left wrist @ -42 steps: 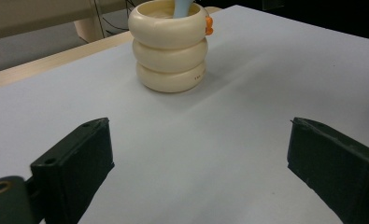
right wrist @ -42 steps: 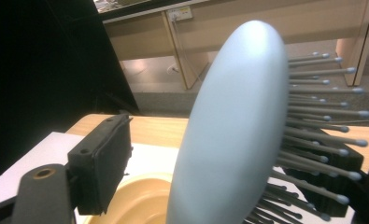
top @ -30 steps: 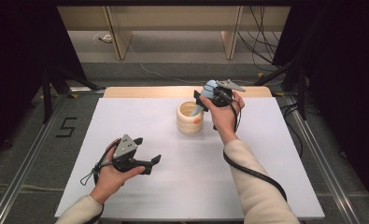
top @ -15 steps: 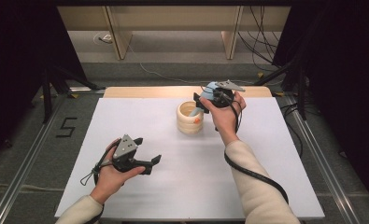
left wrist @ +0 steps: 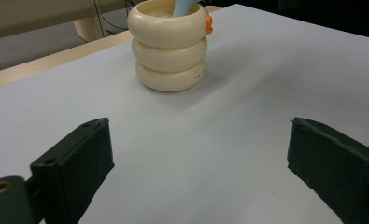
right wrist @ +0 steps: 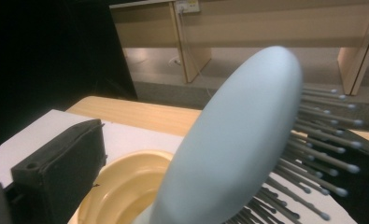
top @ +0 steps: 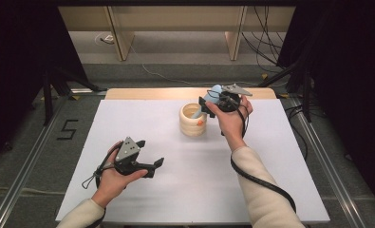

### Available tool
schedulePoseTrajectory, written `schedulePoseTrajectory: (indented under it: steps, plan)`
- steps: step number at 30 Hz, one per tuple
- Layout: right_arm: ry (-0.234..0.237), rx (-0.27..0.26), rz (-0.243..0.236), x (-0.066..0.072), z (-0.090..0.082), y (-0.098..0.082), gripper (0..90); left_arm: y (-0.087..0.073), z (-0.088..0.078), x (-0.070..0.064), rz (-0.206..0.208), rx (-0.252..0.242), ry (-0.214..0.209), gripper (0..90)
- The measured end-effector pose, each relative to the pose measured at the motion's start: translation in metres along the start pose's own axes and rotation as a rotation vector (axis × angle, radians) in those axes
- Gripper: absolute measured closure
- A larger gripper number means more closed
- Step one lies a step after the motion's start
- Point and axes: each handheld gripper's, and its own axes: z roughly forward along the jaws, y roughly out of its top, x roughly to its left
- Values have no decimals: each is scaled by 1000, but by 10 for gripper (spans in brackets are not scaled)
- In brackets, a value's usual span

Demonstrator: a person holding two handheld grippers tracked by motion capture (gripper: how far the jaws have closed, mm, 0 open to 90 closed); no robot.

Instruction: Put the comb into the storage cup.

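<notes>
A cream ribbed cup stands on the white table, with a small orange tab at its rim. A pale blue hairbrush stands handle-down in it, its bristled head leaning toward the right hand. My right gripper is just above the cup's far right side. Its jaws have just been opening, and the brush head stands between them with a gap to the left jaw. My left gripper rests low at the table's near left, open and empty, facing the cup.
The white table top has a wooden strip along its far edge. Beyond it are the floor, wooden furniture legs and cables. Metal rails run along both sides.
The right gripper's jaws stand a little wider around the brush head, and the hand has barely shifted. The left gripper has not moved.
</notes>
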Motion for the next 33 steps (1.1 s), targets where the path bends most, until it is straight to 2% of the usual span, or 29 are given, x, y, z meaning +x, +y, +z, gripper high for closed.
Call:
schedulePoseTrajectory:
  steps: [8, 21, 33]
  plan:
    - [-9, -15, -3, -6, -7, 4, 4, 0, 0, 0, 0, -1, -1, 62]
    - [5, -10, -32, -12, -24, 0, 4, -1, 1, 0, -4, 4, 4, 62]
    - [23, 1, -66, -23, -53, -18, 4, -1, 1, 1, -4, 6, 5, 62]
